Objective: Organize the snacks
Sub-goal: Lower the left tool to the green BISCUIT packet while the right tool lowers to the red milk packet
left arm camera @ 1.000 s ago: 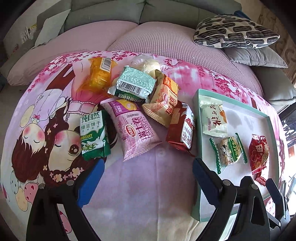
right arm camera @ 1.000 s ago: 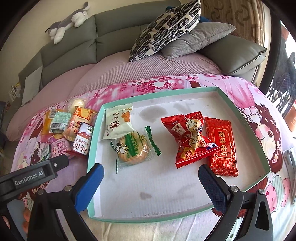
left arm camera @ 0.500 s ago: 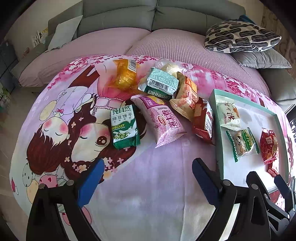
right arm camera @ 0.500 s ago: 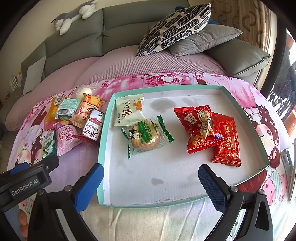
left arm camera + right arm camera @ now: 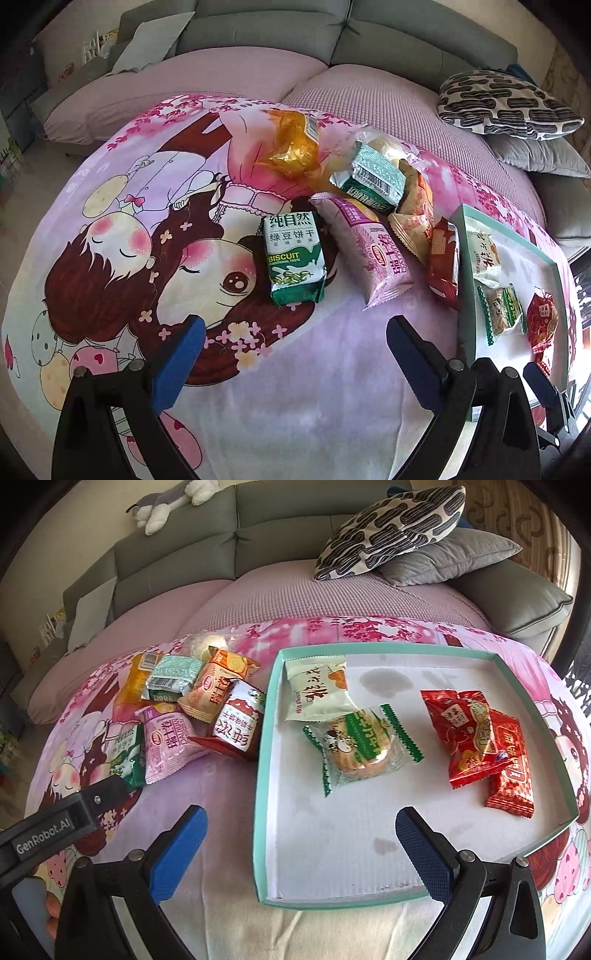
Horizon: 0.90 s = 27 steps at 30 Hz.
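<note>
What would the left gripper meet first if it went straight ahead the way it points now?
Probably the green biscuit packet: it lies ahead between the open jaws of the left gripper, with only blanket before it. Depth is uncertain.

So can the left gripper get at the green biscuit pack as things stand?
Probably yes. The left gripper is open and points toward the green biscuit pack, which lies flat on the blanket, apart from the pink packet beside it, with nothing on top or in between.
</note>
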Tool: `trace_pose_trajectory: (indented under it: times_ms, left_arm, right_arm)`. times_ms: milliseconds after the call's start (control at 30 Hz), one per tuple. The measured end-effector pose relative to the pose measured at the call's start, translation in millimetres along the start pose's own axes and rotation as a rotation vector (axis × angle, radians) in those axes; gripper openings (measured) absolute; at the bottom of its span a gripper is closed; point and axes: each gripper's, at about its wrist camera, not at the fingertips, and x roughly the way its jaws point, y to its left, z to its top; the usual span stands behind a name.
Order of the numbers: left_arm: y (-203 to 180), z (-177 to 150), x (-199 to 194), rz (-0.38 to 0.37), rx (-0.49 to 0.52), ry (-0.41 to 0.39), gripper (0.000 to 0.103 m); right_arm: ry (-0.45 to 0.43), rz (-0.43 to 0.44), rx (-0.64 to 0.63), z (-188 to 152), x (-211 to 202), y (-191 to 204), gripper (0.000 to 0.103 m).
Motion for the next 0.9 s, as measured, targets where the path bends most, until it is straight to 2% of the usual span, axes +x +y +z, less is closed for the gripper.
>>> trace_pose_trajectory:
  times_ms: [367,633,900]
  left_arm:
    - [39.7,19.9,7.1,0.044,-0.081,-0.031,0.099]
    - [44.2,35.4,6.4,0.011,-0.105,-0.093,0.099]
    - [34.2,44.0,16.8,-0.007,-0.049,-0.064,0.099]
  right_arm:
    - [-0.026,0.1,-0.026,15.5,9.9,32.1,0.103]
    - [-0.062,0.109,-0.049,30.5,15.3,36.5,0.102]
    - [-0.022,0.082,-0.017,37.7,33.6,23.7,0.086]
